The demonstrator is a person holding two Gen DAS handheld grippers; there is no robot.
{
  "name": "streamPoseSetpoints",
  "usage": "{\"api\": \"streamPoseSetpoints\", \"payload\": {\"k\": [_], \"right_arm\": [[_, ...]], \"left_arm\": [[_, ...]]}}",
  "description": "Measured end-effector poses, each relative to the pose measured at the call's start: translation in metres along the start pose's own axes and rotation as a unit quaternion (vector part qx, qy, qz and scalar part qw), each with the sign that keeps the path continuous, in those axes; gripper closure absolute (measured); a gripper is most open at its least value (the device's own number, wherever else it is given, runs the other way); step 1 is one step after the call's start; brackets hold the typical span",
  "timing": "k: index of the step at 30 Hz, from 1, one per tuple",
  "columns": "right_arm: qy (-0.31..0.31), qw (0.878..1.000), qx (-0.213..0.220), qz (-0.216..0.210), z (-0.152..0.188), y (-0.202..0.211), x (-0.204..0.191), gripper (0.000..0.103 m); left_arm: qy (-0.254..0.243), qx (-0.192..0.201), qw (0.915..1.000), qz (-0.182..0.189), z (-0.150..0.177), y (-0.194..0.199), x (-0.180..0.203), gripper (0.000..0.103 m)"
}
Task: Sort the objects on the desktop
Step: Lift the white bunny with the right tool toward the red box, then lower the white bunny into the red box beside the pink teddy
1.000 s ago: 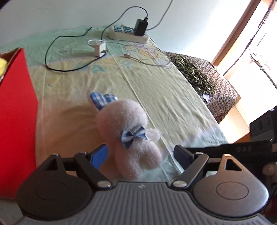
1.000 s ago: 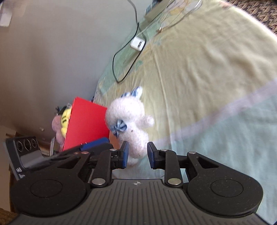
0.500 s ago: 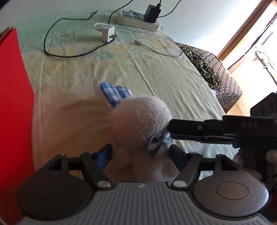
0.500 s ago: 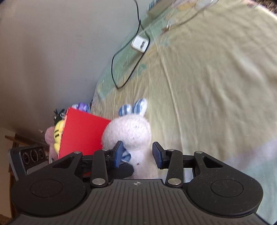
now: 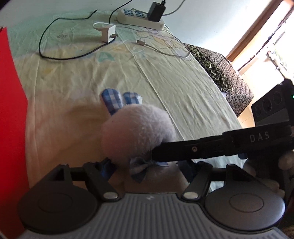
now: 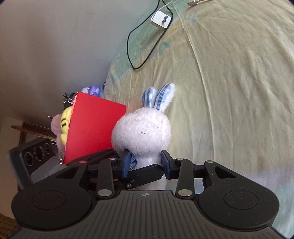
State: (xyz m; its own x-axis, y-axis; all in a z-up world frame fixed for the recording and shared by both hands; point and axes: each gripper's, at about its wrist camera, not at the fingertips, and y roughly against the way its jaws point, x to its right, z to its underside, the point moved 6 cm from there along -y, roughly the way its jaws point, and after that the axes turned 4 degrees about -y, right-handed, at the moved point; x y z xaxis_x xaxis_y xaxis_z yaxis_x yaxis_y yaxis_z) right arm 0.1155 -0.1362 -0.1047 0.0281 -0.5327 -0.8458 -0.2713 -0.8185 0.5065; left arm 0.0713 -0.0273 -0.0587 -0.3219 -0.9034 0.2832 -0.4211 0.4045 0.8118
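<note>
A white plush bunny (image 5: 136, 132) with blue checked ears and a blue bow stands upright on the pale yellow bedsheet (image 5: 77, 77). My left gripper (image 5: 148, 165) is open, one finger on each side of the bunny's body. My right gripper (image 6: 146, 161) comes in from the right and is shut on the bunny (image 6: 143, 132) at the neck, with a pad against each side and the bow squashed by the left pad. One right finger (image 5: 202, 147) crosses in front of the bunny. The red box (image 6: 91, 128) stands just left of it, holding other plush toys (image 6: 65, 123).
At the far end of the bed lie a white power strip (image 5: 139, 16), a white charger (image 5: 108, 34), a looped black cable (image 5: 55, 57) and a thin white cable (image 5: 165, 51). A leopard-print seat (image 5: 220, 68) stands past the right edge. A wall runs behind the box.
Both grippers have moved forward onto the bunny. The right jaws widened from a narrow gap near its leg and now sit at its neck. The left jaws stayed wide.
</note>
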Motion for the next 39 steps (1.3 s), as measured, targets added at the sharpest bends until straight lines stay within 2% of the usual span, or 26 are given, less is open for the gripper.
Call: {"api": "streamPoseSetpoints", "payload": {"k": [2, 13, 19, 24, 31, 35, 39], "right_arm": [[-0.005, 1.000, -0.001, -0.002, 0.004, 0.005, -0.001, 0.065], [0.004, 1.000, 0.024, -0.017, 0.037, 0.030, -0.028, 0.066], [0.010, 0.998, 0.056, -0.029, 0.045, 0.038, -0.057, 0.066], [0.028, 0.995, 0.093, -0.035, 0.055, 0.039, -0.093, 0.066], [0.061, 0.984, 0.153, -0.061, 0.069, 0.005, -0.163, 0.066], [0.092, 0.979, 0.166, -0.080, 0.068, -0.030, -0.207, 0.066], [0.120, 0.974, 0.167, -0.095, 0.069, -0.074, -0.245, 0.066]], "left_arm": [[-0.017, 0.005, 0.9998, -0.008, 0.001, 0.004, 0.009, 0.033], [-0.033, 0.042, 0.9985, -0.008, 0.020, 0.046, 0.030, 0.033], [-0.052, 0.072, 0.9960, 0.004, 0.017, 0.078, 0.034, 0.033], [-0.090, 0.104, 0.9904, 0.017, 0.013, 0.115, 0.030, 0.033], [-0.130, 0.150, 0.9797, 0.032, 0.007, 0.179, -0.013, 0.033], [-0.115, 0.192, 0.9741, 0.031, 0.008, 0.220, -0.057, 0.033], [-0.099, 0.222, 0.9700, 0.012, 0.012, 0.250, -0.103, 0.032]]}}
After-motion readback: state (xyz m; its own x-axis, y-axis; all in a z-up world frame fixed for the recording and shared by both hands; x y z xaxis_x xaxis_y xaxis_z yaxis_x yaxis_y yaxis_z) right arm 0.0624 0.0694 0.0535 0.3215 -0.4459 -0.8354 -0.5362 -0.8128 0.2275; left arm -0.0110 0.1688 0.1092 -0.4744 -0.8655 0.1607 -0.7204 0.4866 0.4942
